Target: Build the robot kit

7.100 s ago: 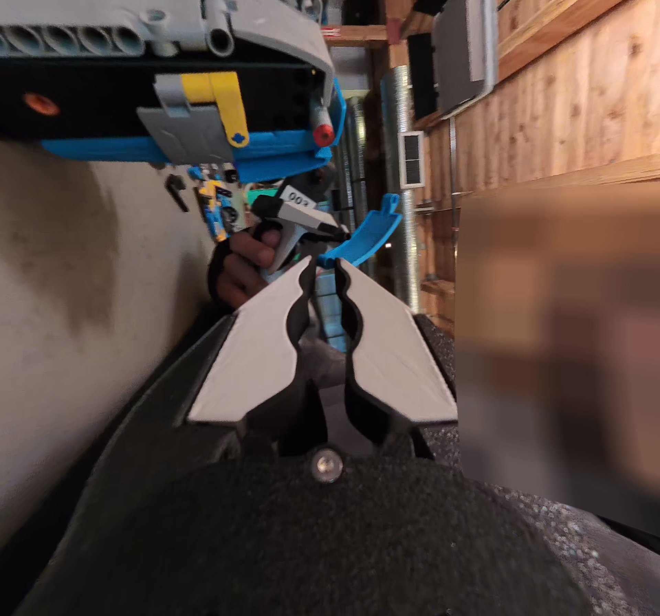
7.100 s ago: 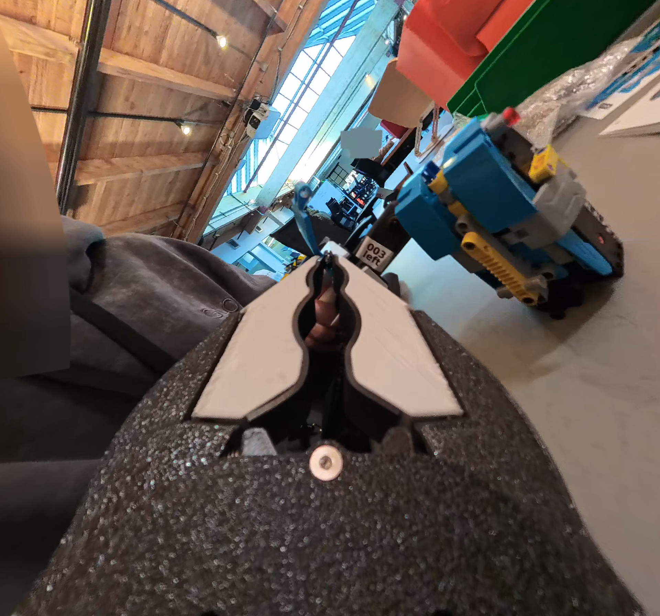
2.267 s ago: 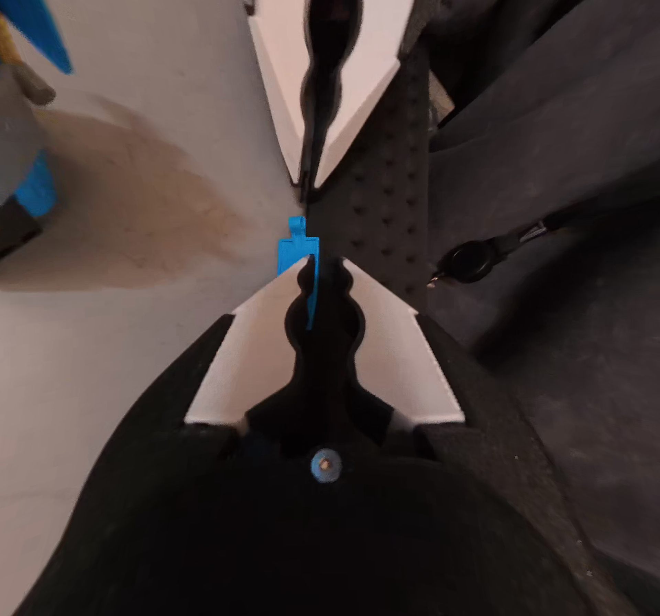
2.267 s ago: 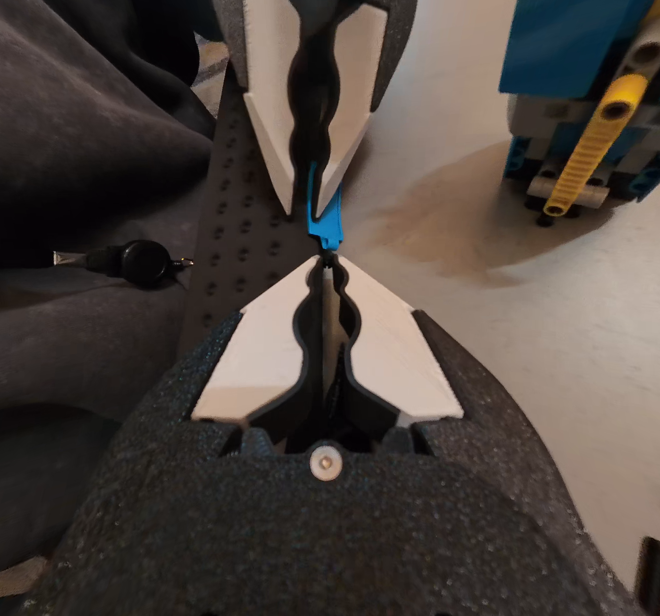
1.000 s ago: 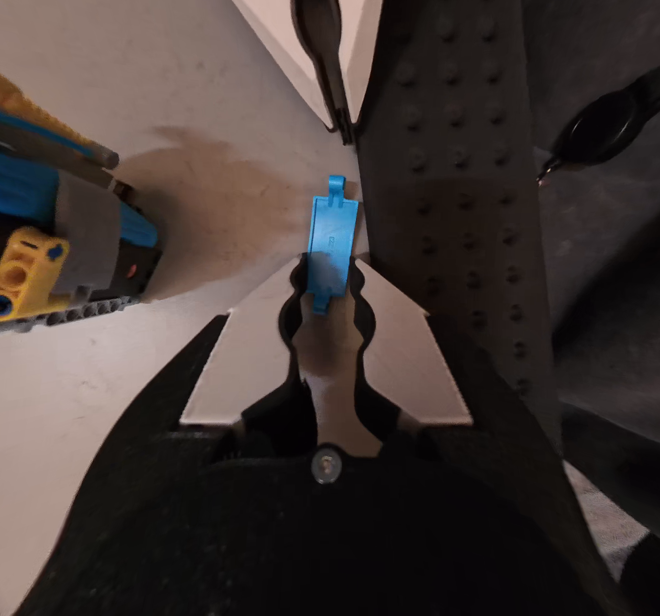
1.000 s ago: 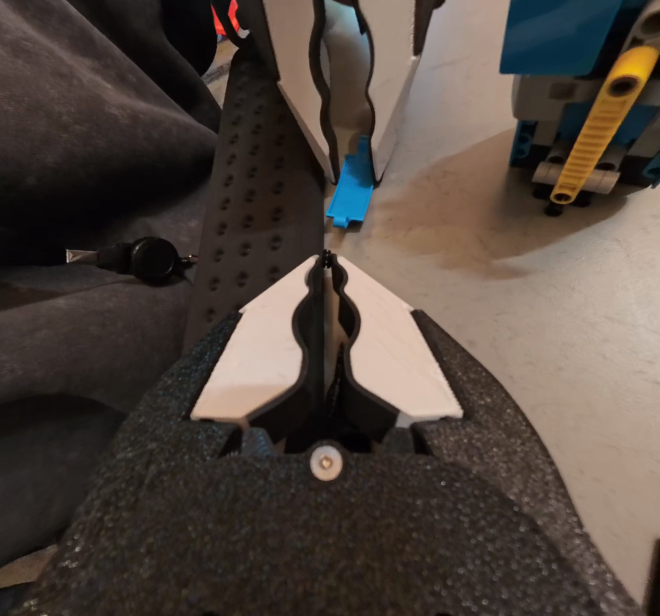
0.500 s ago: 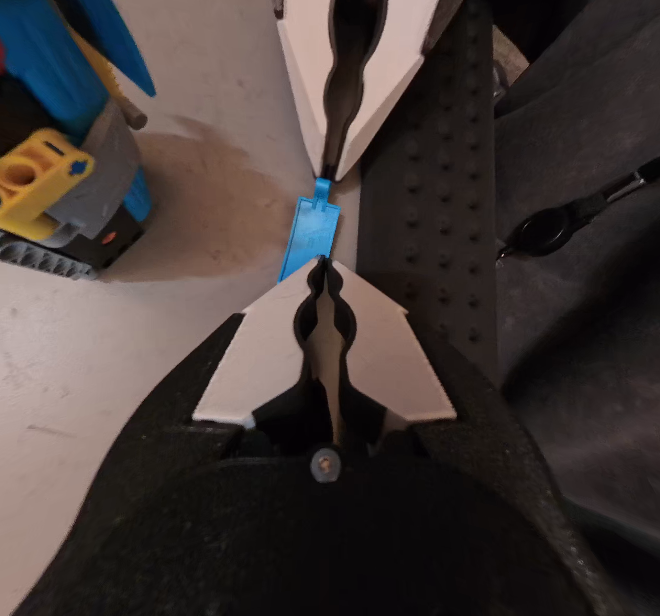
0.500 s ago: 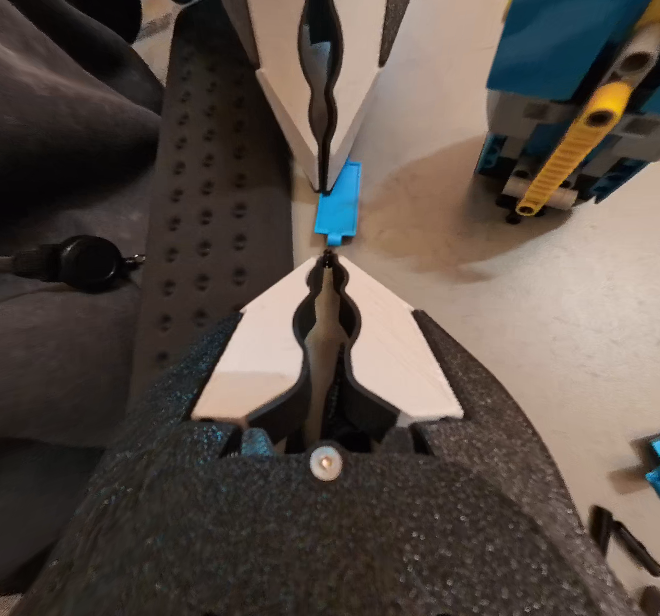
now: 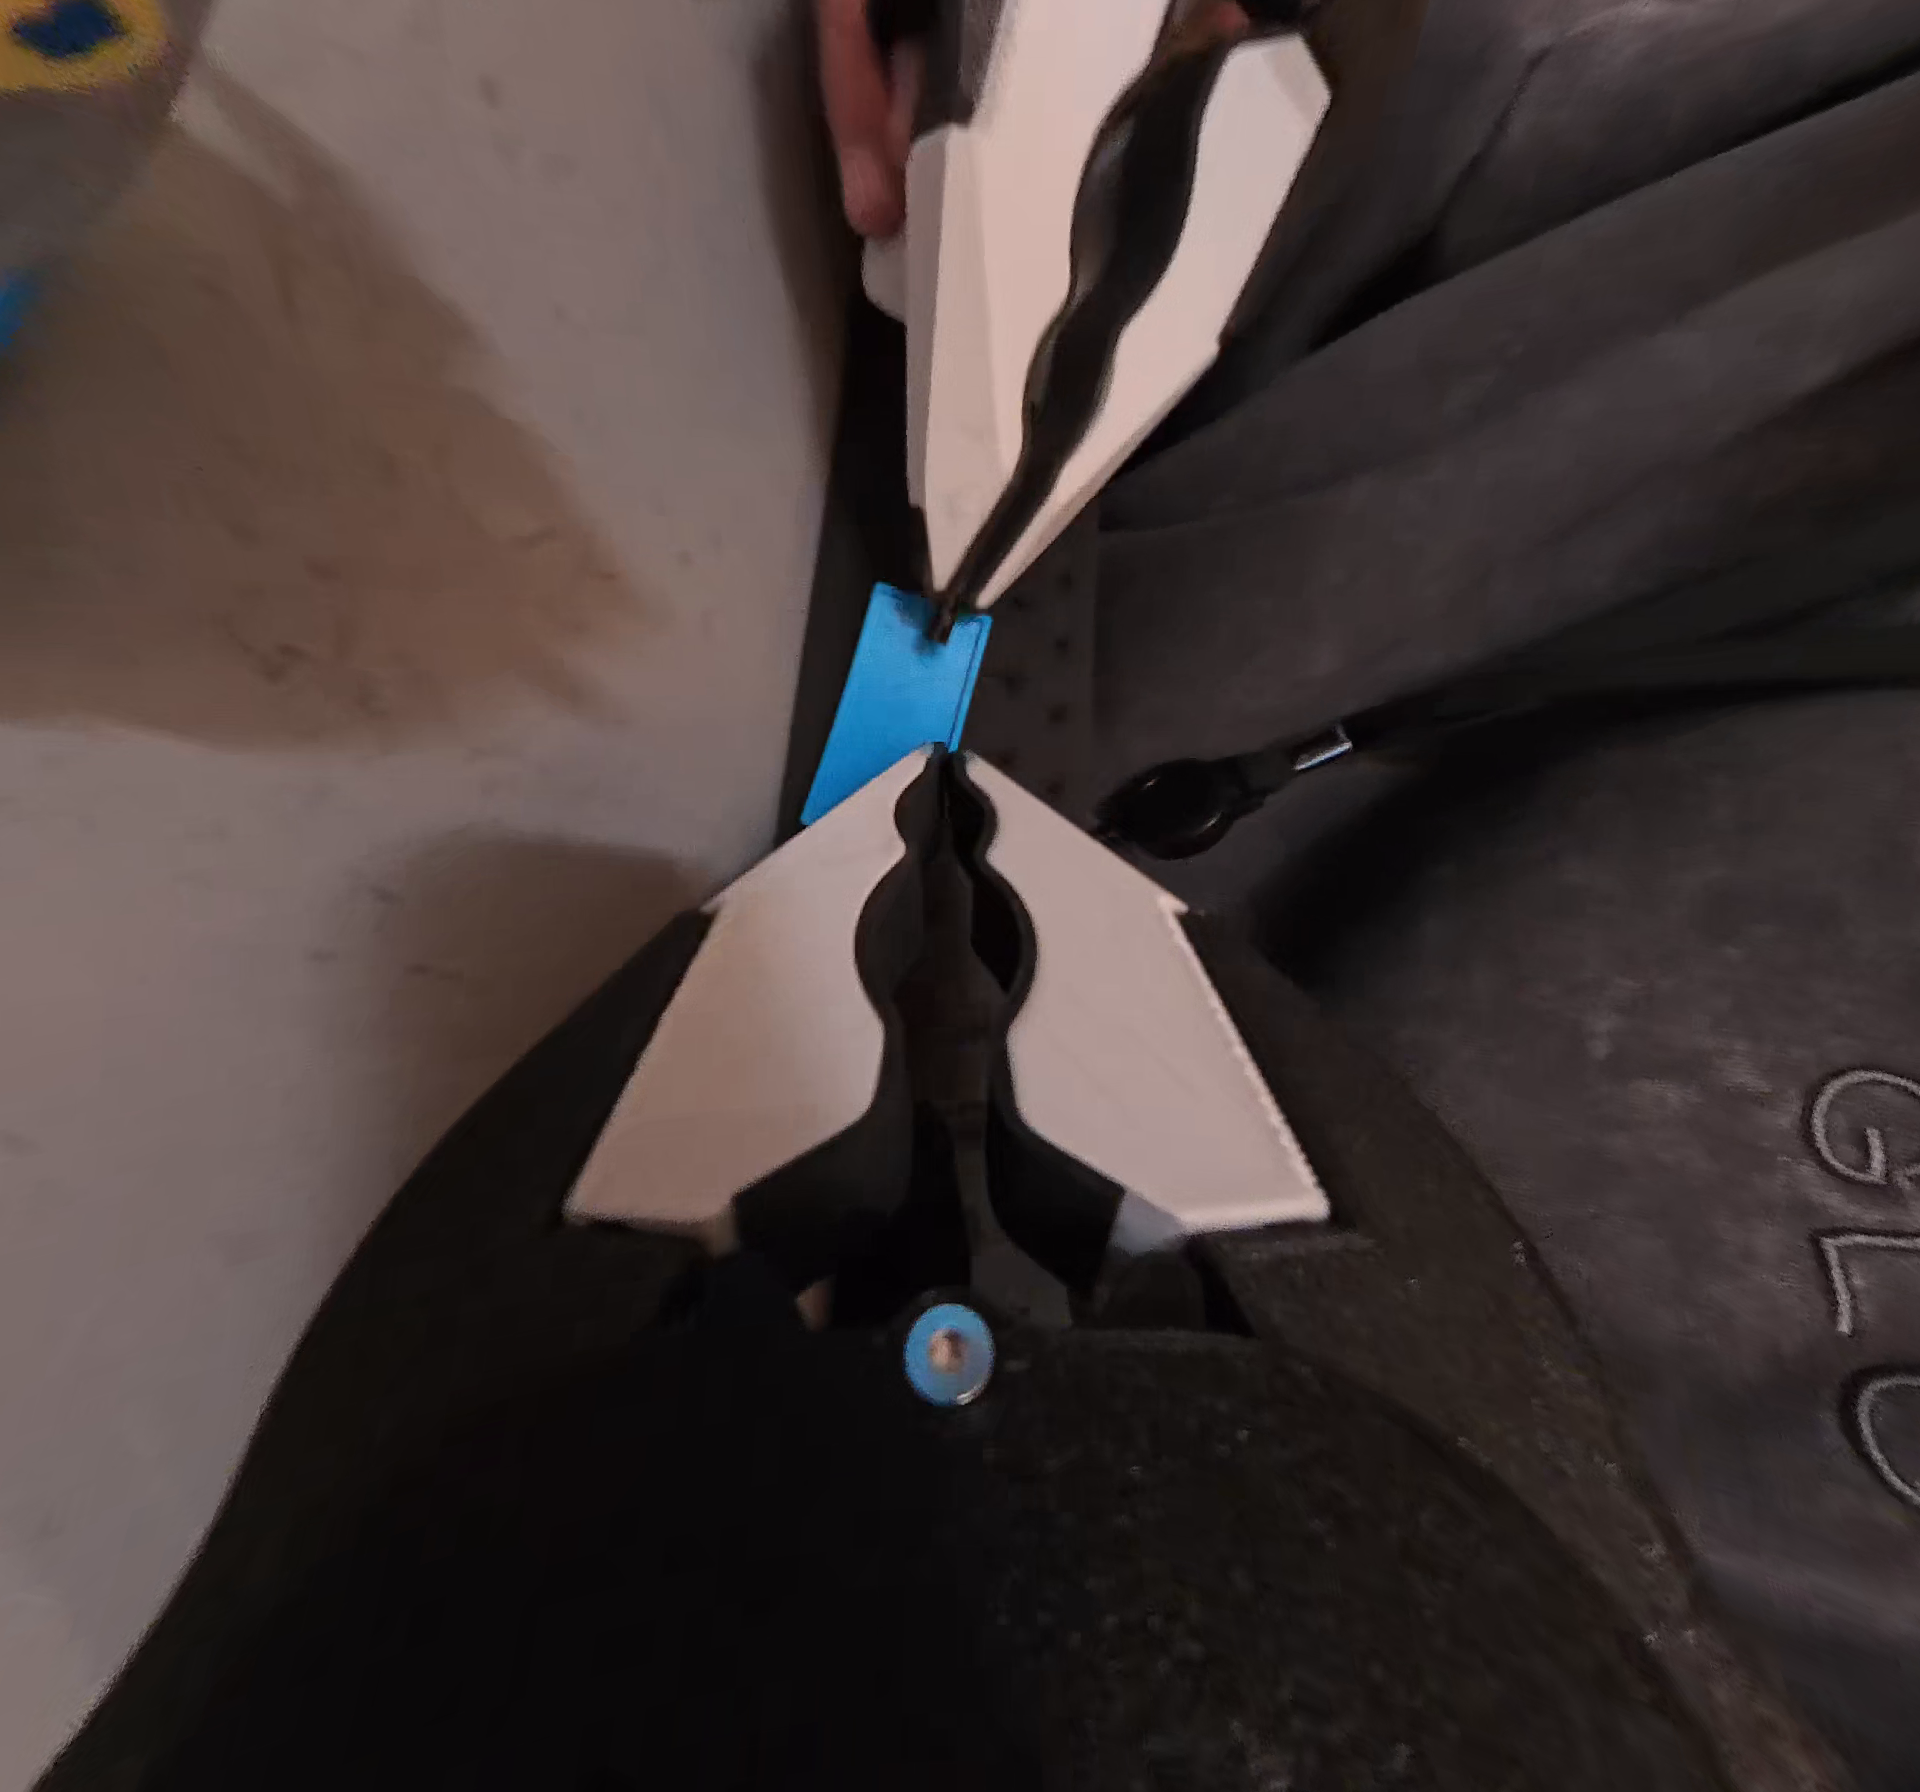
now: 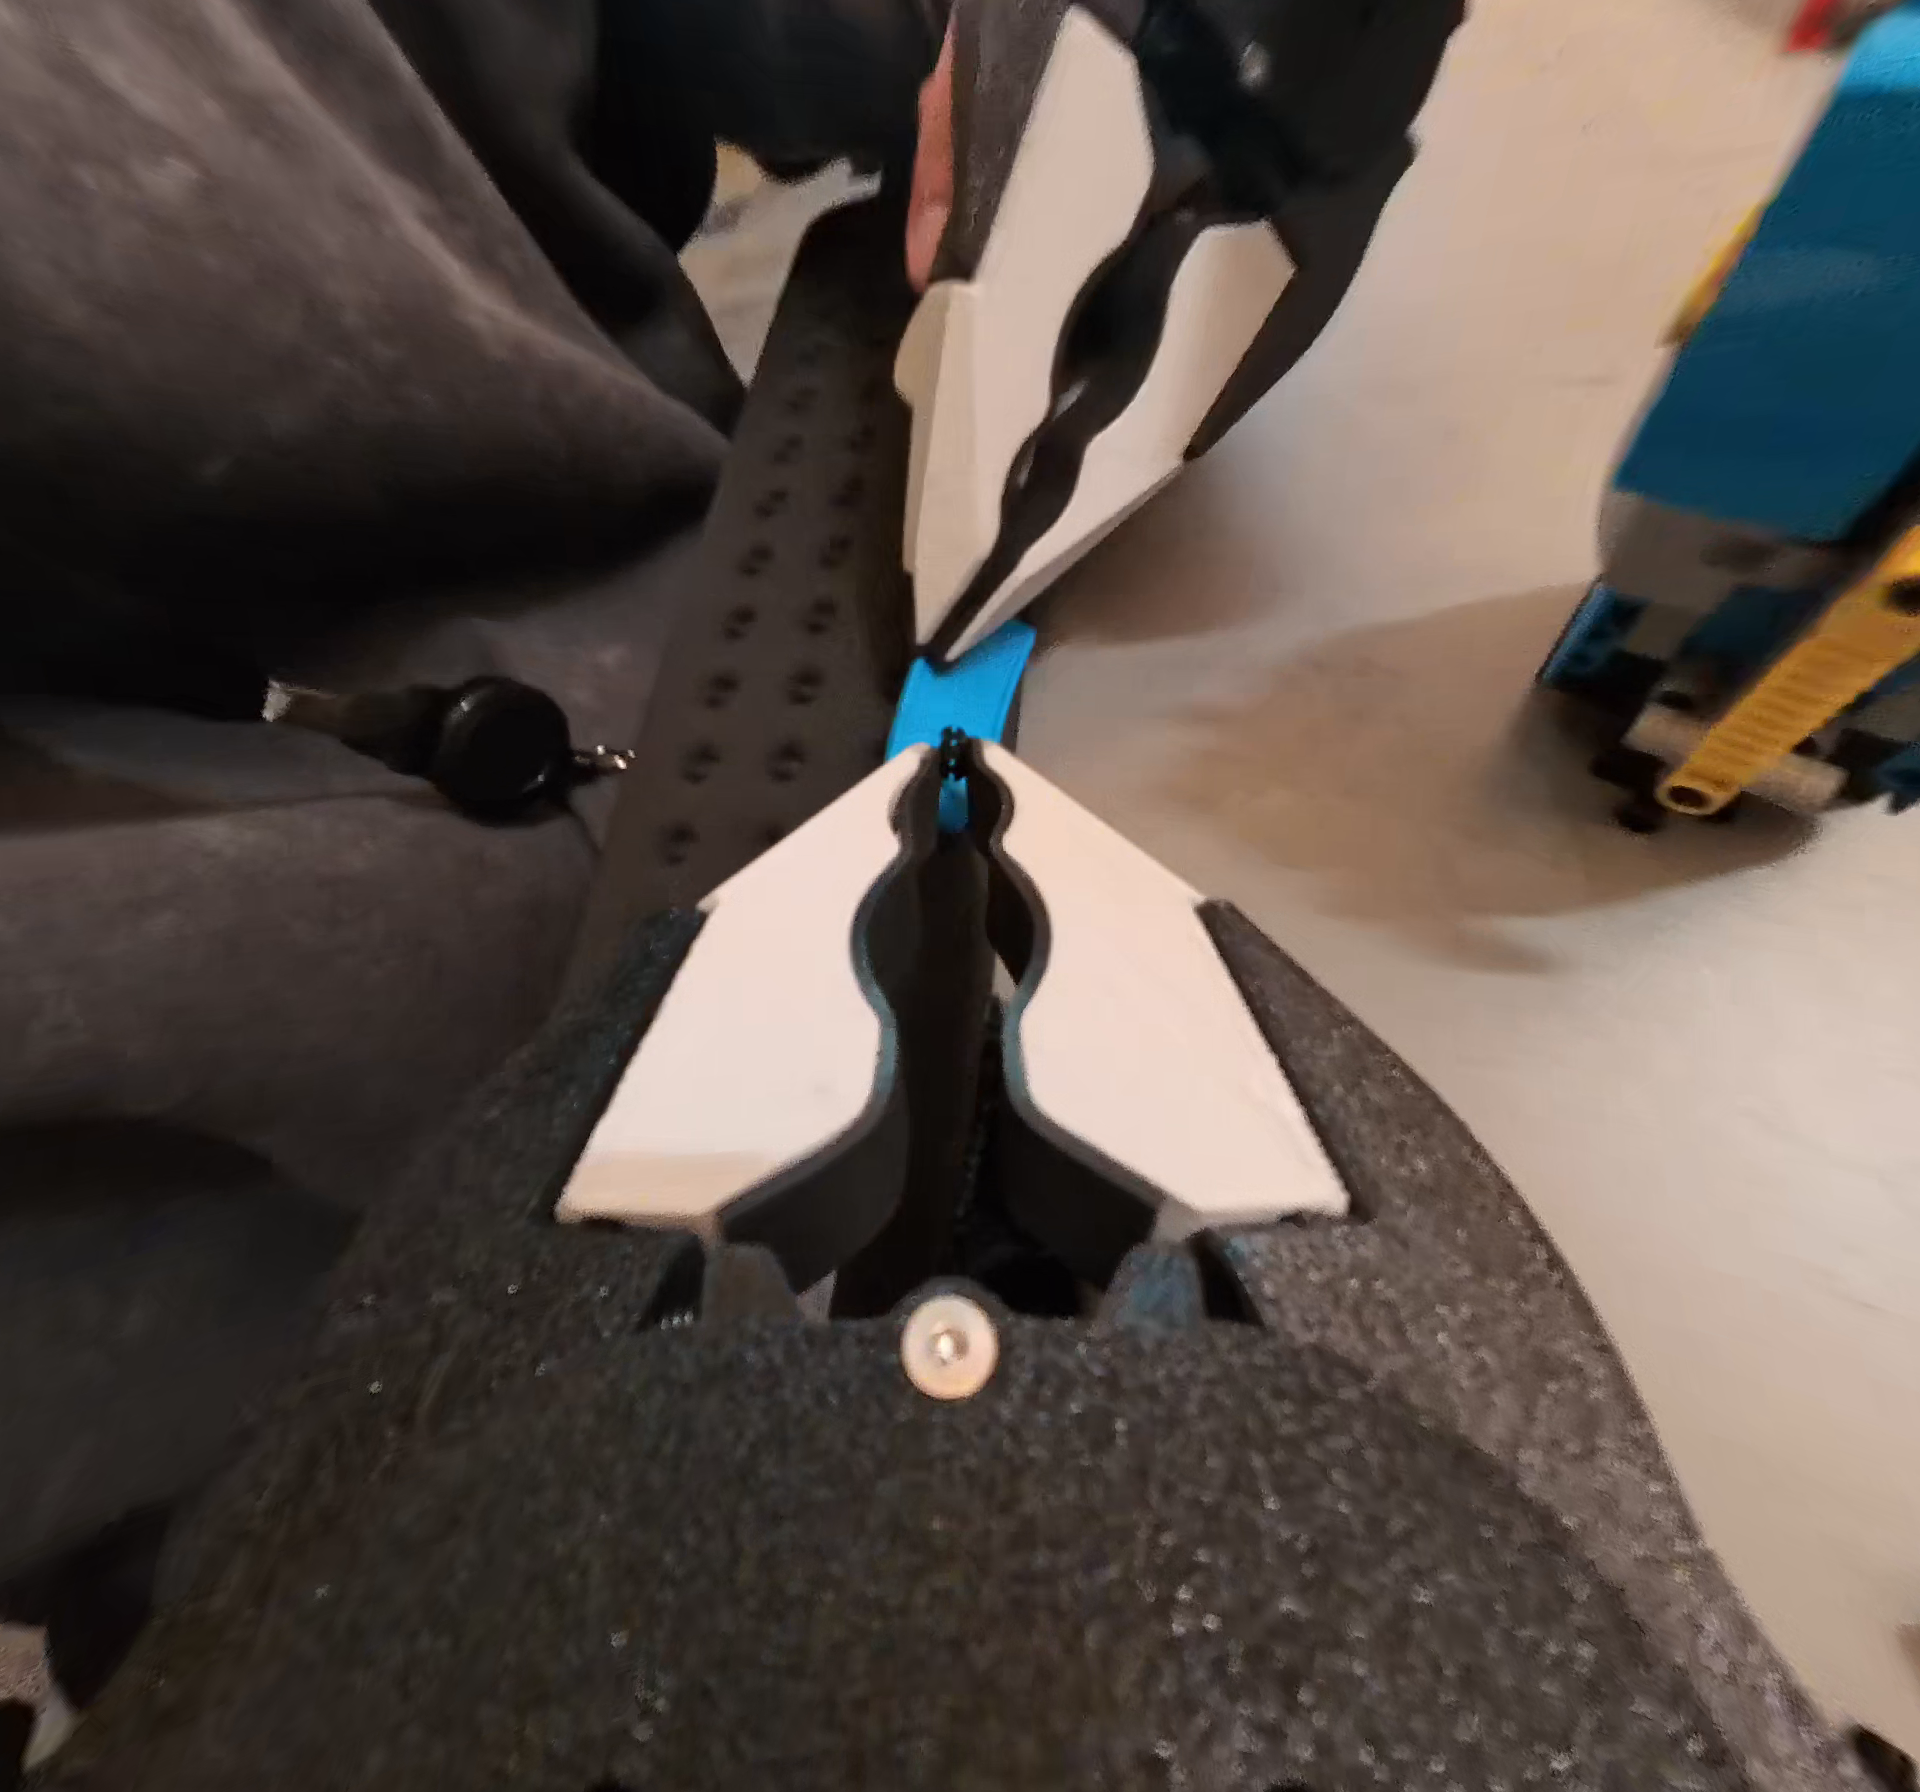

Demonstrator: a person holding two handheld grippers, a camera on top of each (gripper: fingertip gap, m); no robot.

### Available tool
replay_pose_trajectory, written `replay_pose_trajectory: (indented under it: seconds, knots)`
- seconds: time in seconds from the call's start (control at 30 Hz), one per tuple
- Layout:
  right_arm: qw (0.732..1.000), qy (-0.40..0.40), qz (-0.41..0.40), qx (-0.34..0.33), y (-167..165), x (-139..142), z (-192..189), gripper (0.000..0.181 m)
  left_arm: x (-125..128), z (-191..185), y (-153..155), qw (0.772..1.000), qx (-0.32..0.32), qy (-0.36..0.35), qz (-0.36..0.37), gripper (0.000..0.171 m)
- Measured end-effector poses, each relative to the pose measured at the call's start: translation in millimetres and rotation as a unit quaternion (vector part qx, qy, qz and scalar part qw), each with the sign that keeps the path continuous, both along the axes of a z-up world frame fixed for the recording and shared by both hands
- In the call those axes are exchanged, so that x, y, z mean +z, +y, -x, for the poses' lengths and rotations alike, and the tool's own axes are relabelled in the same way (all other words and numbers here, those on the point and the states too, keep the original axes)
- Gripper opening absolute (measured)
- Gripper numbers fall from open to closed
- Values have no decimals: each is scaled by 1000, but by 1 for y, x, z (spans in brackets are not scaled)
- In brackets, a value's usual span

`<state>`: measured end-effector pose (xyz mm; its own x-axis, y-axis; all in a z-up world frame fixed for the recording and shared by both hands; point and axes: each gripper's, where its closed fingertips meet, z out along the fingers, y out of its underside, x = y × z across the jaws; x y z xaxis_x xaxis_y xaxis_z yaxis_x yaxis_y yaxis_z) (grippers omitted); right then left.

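Note:
A small flat blue plastic piece (image 9: 904, 693) is held between my two grippers, which face each other tip to tip. My left gripper (image 9: 940, 755) is shut on its near end. My right gripper (image 10: 951, 745) is shut on the other end, with a thin blue tab showing between its fingers. The piece also shows in the right wrist view (image 10: 961, 693). In the left wrist view the right gripper (image 9: 945, 615) comes down from the top. In the right wrist view the left gripper (image 10: 940, 651) does the same. The piece hangs over the edge of a black perforated strip (image 10: 769, 547).
A blue, grey and yellow brick-built vehicle (image 10: 1766, 495) stands on the pale table (image 10: 1455, 1015) to the right, blurred in the left wrist view (image 9: 62, 28). A dark grey garment (image 10: 260, 392) and a black badge reel (image 10: 499, 745) lie beside the strip. The grippers are tip to tip, or close to it.
One second ago my left gripper was open around the piece lying on the table. It then shut on it. My right gripper has now closed on the tab end, and both views have shifted.

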<state>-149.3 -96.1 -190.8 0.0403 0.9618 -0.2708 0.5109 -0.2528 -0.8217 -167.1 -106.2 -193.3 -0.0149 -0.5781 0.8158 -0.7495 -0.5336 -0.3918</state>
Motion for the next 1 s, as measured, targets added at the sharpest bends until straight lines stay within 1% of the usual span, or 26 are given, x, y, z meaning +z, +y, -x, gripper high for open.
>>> replay_pose_trajectory:
  seconds: [0.07, 0.17, 0.23, 0.27, 0.3, 0.37, 0.4, 0.47, 0.6, 0.63, 0.7, 0.8, 0.87, 0.9, 0.93, 1.0]
  knots:
    - [1000, -26, -9, 5, -1, -9, 1, 5, -6, 0, 3, 1000, 2, 6, -21, 0]
    - [1000, -30, 6, 3, -1, -12, 0, 5, -7, 0, 4, 998, -7, -8, -68, 0]
    - [999, -42, 8, 1, 0, -17, 0, 5, -7, 0, 5, 991, -20, -21, -129, 11]
    - [999, -43, 10, 2, 0, -17, 0, 5, -8, 0, 7, 984, -28, -26, -172, 18]
    - [999, -43, 13, 2, 0, -18, 0, 5, -8, 0, 9, 975, -38, -32, -216, 19]
    - [999, -42, 20, 3, 0, -18, 0, 5, -11, 0, 13, 953, -55, -33, -295, 29]
    - [999, -42, 23, 3, 0, -18, 0, 5, -13, 1, 13, 944, -65, -29, -323, 31]
    - [999, -42, 24, 3, 0, -18, 0, 5, -18, 1, 12, 931, -86, -17, -356, 31]
    - [999, -42, 23, 3, 0, -17, 0, 4, -21, 1, 7, 926, -110, -13, -361, 31]
    - [999, -42, 23, 2, 0, -17, 0, 4, -21, 1, 6, 924, -118, -16, -362, 26]
    - [999, -40, 23, -1, 1, -16, 0, 4, -21, 1, 5, 918, -131, -16, -374, 26]
    - [1000, -12, 14, -18, 7, -5, -2, 4, -19, 1, 4, 914, -133, -13, -382, 22]
    - [999, 14, 7, -40, 15, 6, -4, 4, -14, -1, 3, 928, -111, -17, -355, 18]
    - [998, 20, -5, -62, 23, 10, -8, 4, -9, -3, 3, 941, -89, -24, -325, 16]
    - [996, 28, -16, -78, 28, 14, -11, 4, -2, -5, 3, 955, -64, -36, -287, 3]
    - [994, 39, -30, -100, 37, 20, -17, 4, 13, -8, 4, 974, -15, -68, -214, 3]
